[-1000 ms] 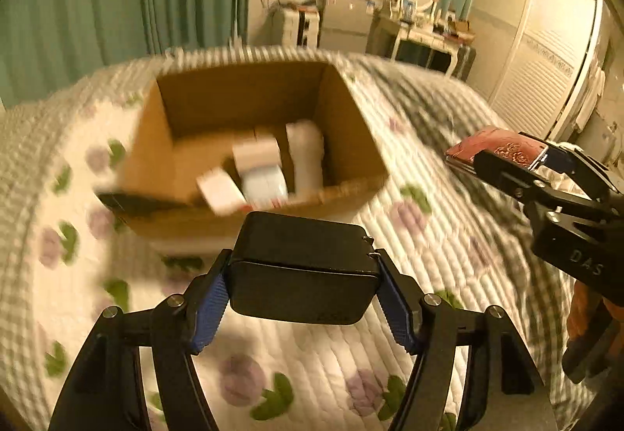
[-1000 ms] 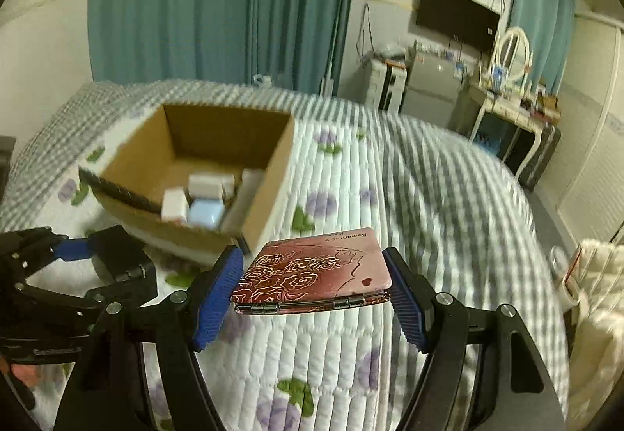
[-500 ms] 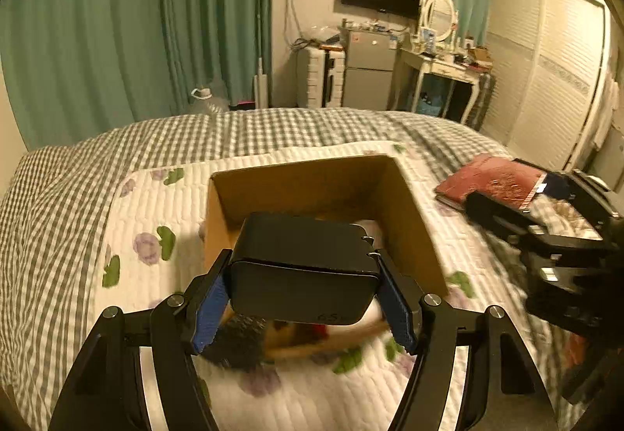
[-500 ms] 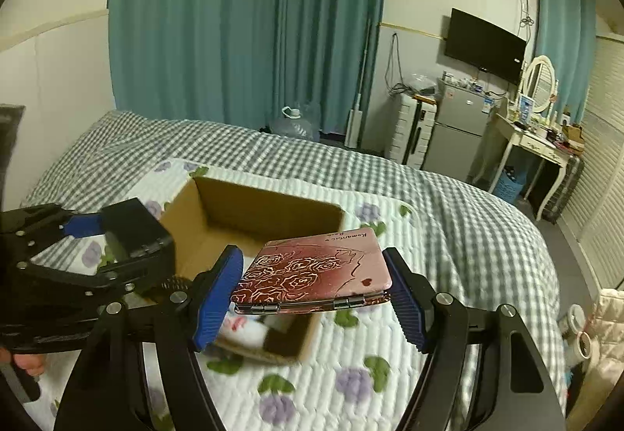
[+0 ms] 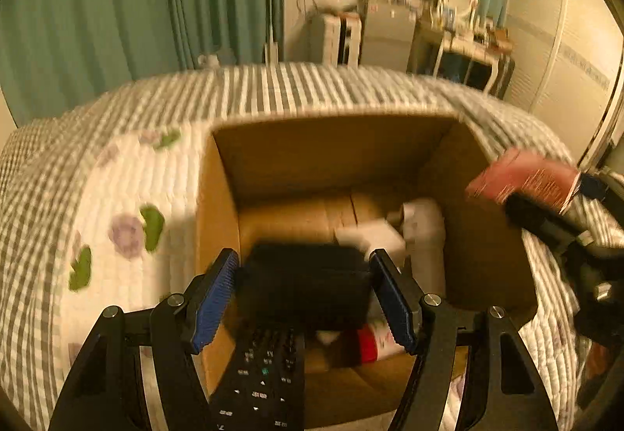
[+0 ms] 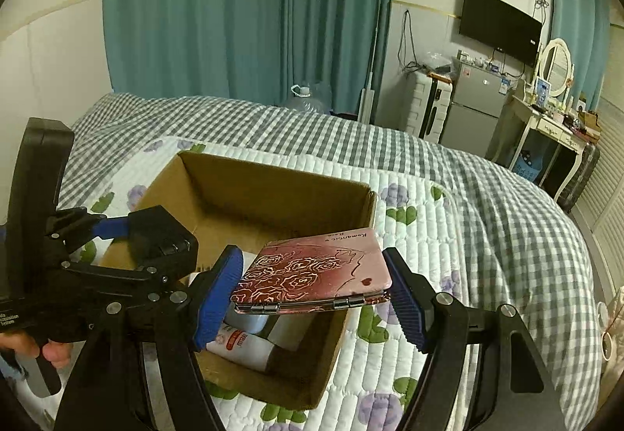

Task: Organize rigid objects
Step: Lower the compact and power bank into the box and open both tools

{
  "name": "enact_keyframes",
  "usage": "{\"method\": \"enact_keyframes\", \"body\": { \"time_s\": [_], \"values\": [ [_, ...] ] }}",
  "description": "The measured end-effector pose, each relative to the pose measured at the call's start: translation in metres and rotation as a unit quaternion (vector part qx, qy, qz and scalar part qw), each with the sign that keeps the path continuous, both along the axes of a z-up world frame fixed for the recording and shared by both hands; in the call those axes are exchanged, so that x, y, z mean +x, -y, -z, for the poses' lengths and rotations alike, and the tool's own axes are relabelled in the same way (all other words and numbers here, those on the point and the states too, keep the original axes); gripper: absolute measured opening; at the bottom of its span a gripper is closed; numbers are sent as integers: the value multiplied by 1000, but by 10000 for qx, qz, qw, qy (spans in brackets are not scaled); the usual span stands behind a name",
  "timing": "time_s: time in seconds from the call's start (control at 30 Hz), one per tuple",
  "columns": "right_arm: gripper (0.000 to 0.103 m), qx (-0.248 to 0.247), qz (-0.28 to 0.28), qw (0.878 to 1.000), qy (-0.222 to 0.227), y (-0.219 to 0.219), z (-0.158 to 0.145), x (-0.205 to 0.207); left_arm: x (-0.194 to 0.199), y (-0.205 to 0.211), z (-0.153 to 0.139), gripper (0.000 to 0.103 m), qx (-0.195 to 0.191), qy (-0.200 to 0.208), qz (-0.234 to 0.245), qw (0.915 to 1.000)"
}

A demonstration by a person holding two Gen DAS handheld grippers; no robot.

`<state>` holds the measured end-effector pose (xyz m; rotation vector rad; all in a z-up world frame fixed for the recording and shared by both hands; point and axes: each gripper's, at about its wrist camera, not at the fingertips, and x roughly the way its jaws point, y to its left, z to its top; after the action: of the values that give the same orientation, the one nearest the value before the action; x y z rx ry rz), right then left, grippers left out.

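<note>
Since the earlier frame both grippers have closed in over the cardboard box (image 6: 273, 193). The left gripper (image 5: 306, 294) now hangs above the box's near left corner. Its black case (image 5: 308, 284) sits between the blue pads (image 5: 212, 300); the frame is blurred, so whether the pads are pinching it or have let go cannot be told.

The right gripper (image 6: 312, 294) pinches a red rose-patterned case (image 6: 316, 275) flat between its fingers, held level above the box's near right part, hinges toward the camera.

Inside the box lie white containers (image 5: 425, 232), a white tube with a red label (image 6: 241, 345) and a black remote control (image 5: 261, 380) leaning at the near wall.

The box rests on a white floral quilt (image 6: 425, 232) spread over a grey checked bedcover (image 6: 507, 204). Teal curtains (image 6: 234, 9), a wall television (image 6: 499, 25) and a small fridge (image 6: 472, 107) stand beyond the bed.
</note>
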<state>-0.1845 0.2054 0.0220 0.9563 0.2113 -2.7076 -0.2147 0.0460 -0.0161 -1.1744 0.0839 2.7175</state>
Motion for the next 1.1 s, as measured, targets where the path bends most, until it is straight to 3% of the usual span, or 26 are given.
{"method": "enact_keyframes", "body": {
  "time_s": [0.17,0.53,0.73,0.93,1.1],
  "values": [
    [72,-44,2,10000,22,1,4,-9,-1,-2,-21,72,-335,-290,109,9990],
    [72,-117,-63,9999,32,30,17,-40,-6,32,-12,72,-161,-31,-209,9996],
    [75,-509,-66,9986,85,43,18,-60,-1,42,-16,72,-82,-18,-285,9996],
    [75,-506,22,9986,-145,42,-8,-44,16,44,-40,72,-98,-209,-279,9993],
    [75,-475,115,9982,-337,35,-43,-12,44,43,-80,72,-26,-569,-254,9981]
  ]
}}
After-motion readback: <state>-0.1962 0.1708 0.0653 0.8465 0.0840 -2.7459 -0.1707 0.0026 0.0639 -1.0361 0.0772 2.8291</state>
